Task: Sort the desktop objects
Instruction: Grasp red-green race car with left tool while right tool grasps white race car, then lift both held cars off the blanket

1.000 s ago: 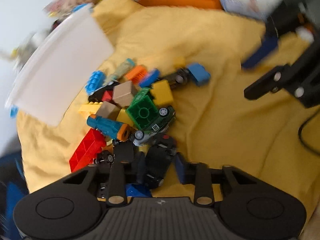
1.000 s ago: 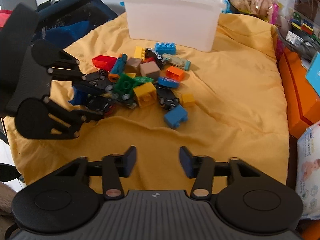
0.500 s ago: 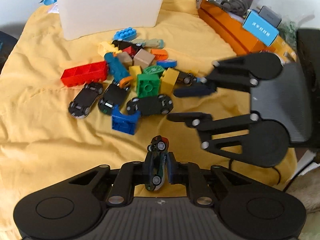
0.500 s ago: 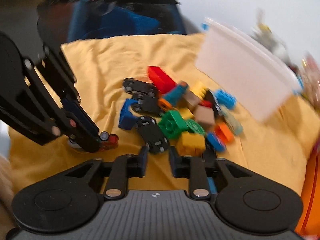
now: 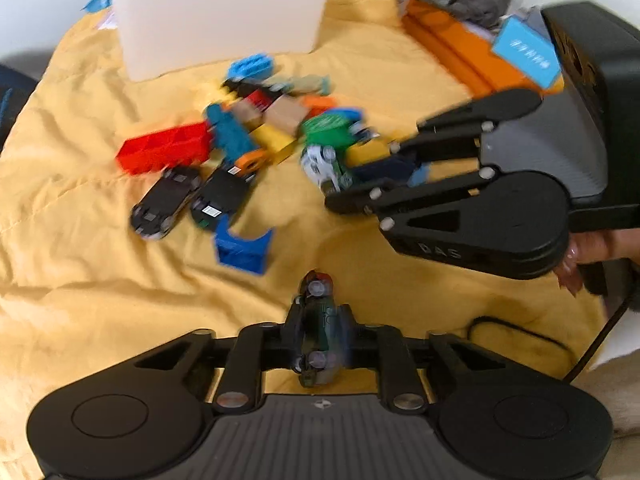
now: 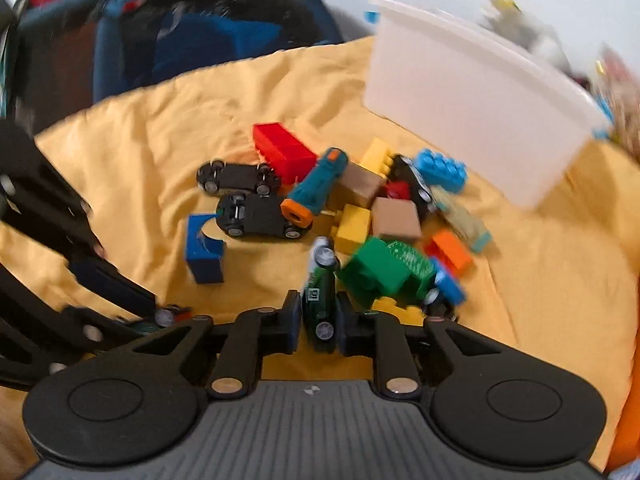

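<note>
Yellow cloth [image 5: 400, 80] covers everything, white bin [image 5: 224, 20] at far edge. Orange box [image 5: 452, 52] only in left view, dark blue bag [image 6: 224, 40] only in right. Right gripper [image 6: 318, 322] just clamped on green toy car [image 6: 320, 292] beside green brick [image 6: 380, 268]. Left gripper [image 5: 318, 334] pinches dark toy car [image 5: 318, 320] (blurry), clear of pile. Blue arch block [image 5: 244, 248] nearby.

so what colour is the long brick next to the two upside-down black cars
Red. The long brick shows best in the right wrist view, just behind the black cars.
</note>
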A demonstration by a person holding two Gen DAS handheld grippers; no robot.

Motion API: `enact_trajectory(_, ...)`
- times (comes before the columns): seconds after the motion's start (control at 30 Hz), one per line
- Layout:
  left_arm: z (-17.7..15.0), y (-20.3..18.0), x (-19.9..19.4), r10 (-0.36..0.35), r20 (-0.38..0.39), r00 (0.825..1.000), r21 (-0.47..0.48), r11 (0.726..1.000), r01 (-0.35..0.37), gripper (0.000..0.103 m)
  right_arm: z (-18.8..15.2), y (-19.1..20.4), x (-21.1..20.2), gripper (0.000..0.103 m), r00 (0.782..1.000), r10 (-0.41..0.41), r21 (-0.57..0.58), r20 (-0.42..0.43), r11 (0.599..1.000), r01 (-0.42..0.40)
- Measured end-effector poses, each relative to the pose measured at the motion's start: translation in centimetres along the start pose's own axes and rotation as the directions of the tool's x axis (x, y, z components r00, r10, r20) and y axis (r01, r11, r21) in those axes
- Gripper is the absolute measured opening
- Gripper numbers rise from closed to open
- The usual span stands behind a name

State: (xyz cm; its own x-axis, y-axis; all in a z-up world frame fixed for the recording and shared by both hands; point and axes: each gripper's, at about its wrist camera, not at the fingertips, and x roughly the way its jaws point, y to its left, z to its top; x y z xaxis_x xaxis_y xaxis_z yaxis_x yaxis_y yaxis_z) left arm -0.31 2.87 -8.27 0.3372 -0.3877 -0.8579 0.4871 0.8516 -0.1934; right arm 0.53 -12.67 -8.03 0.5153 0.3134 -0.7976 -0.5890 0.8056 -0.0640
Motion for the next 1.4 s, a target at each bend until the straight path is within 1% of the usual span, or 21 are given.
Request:
enact_trajectory(0.13,0.8,-0.6,-0.9,-0.093,0.029,0.995,-0.041,0.995,0.094,0.020,-1.2,-1.5,-2.9,0.019,0.996,0.075,0.155,-0.048,0.986,-0.067)
enact_trajectory(0.23,0.9,-0.2,-0.1,-0.188,0.039,0.981,-0.135,0.972,0.191,0.020,-2.8,-3.3,-3.2,0.019,0.977,0.193,0.330,-0.087,0.931,-0.155)
enact_trajectory(0.3,0.5,0.1,1.0,-0.192,0.025,0.981,-0.182,0.964,0.193,0.020,-4.0,-4.2,-2.4,0.020,0.953,0.287,0.427,-0.092,0.876,-0.222)
enact_trajectory(0.33,0.2,0.3,1.4,-0.178,0.013,0.984,-0.195,0.965,0.177,0.020,-4.4,-4.3,-2.0,0.020,0.946,0.309,0.445,-0.103,0.865,-0.234)
enact_trajectory(0.37,-0.1,0.4,1.6,-0.159,0.005,0.987,-0.205,0.966,0.157,0.021,-4.6,-4.2,-1.5,0.020,0.944,0.308,0.444,-0.120,0.867,-0.226)
enact_trajectory(0.43,-0.6,0.6,1.1,-0.119,0.016,0.993,-0.198,0.973,0.120,0.027,-5.0,-3.9,-1.5,0.023,0.949,0.290,0.432,-0.126,0.877,-0.211)
enact_trajectory(0.47,-0.7,0.4,0.7,-0.084,0.026,0.996,-0.171,0.981,0.087,0.028,-5.0,-3.8,-1.8,0.027,0.954,0.272,0.421,-0.127,0.886,-0.197)
enact_trajectory(0.5,-0.7,0.0,0.1,-0.038,0.039,0.999,-0.131,0.990,0.043,0.035,-4.9,-3.7,-2.2,0.033,0.962,0.241,0.400,-0.126,0.900,-0.173)
enact_trajectory(0.53,-0.7,-0.3,-0.3,-0.007,0.053,0.999,-0.097,0.995,0.012,0.039,-4.8,-3.7,-2.5,0.035,0.971,0.204,0.375,-0.128,0.916,-0.144)
enact_trajectory(0.57,-0.6,-0.7,-0.6,0.019,0.061,0.998,-0.068,0.998,-0.015,0.042,-4.6,-3.6,-2.8,0.040,0.978,0.157,0.341,-0.136,0.934,-0.103)
enact_trajectory(0.6,-0.5,-0.9,-0.7,0.041,0.063,0.997,-0.046,0.998,-0.038,0.043,-4.6,-3.5,-2.9,0.043,0.982,0.126,0.312,-0.143,0.947,-0.076)
enact_trajectory(0.67,-0.4,-1.5,-0.9,0.060,0.060,0.996,-0.015,0.998,-0.060,0.043,-4.5,-3.6,-3.4,0.044,0.984,0.112,0.289,-0.139,0.955,-0.068)
enact_trajectory(0.73,-0.4,-2.1,-1.1,0.078,0.054,0.995,0.000,0.997,-0.079,0.047,-4.2,-3.4,-4.1,0.052,0.987,0.098,0.274,-0.131,0.960,-0.059)
enact_trajectory(0.8,-0.4,-3.1,-1.1,0.120,0.060,0.991,0.028,0.992,-0.122,0.050,-3.7,-2.8,-4.8,0.063,0.990,0.072,0.231,-0.123,0.972,-0.042)
enact_trajectory(0.93,-0.4,-4.7,-0.7,0.210,0.056,0.976,0.067,0.975,-0.214,0.055,-3.5,-1.4,-5.3,0.066,0.993,-0.012,0.171,-0.119,0.985,0.033)
enact_trajectory(1.1,-0.6,-5.6,-0.4,0.277,0.053,0.959,0.068,0.957,-0.281,0.061,-3.9,-0.1,-4.7,0.068,0.986,-0.093,0.144,-0.139,0.983,0.113)
enact_trajectory(1.13,-0.7,-5.7,-0.4,0.284,0.051,0.958,0.068,0.956,-0.287,0.061,-4.0,-0.1,-4.8,0.069,0.985,-0.099,0.150,-0.144,0.981,0.121)
enact_trajectory(1.17,-0.7,-5.6,-0.4,0.277,0.049,0.960,0.061,0.958,-0.279,0.061,-4.1,-0.2,-4.8,0.073,0.983,-0.108,0.156,-0.147,0.979,0.131)
enact_trajectory(1.2,-0.8,-5.6,-0.5,0.251,0.046,0.967,0.065,0.965,-0.254,0.061,-4.2,-0.3,-4.8,0.081,0.981,-0.127,0.161,-0.149,0.975,0.151)
enact_trajectory(1.27,-1.0,-5.4,-0.5,0.223,0.039,0.974,0.039,0.974,-0.224,0.061,-4.3,-0.4,-4.9,0.090,0.976,-0.159,0.157,-0.146,0.971,0.182)
enact_trajectory(1.4,-1.3,-5.3,-0.3,0.199,0.032,0.979,0.017,0.980,-0.200,0.061,-4.5,0.0,-5.3,0.090,0.977,-0.179,0.132,-0.112,0.972,0.193)
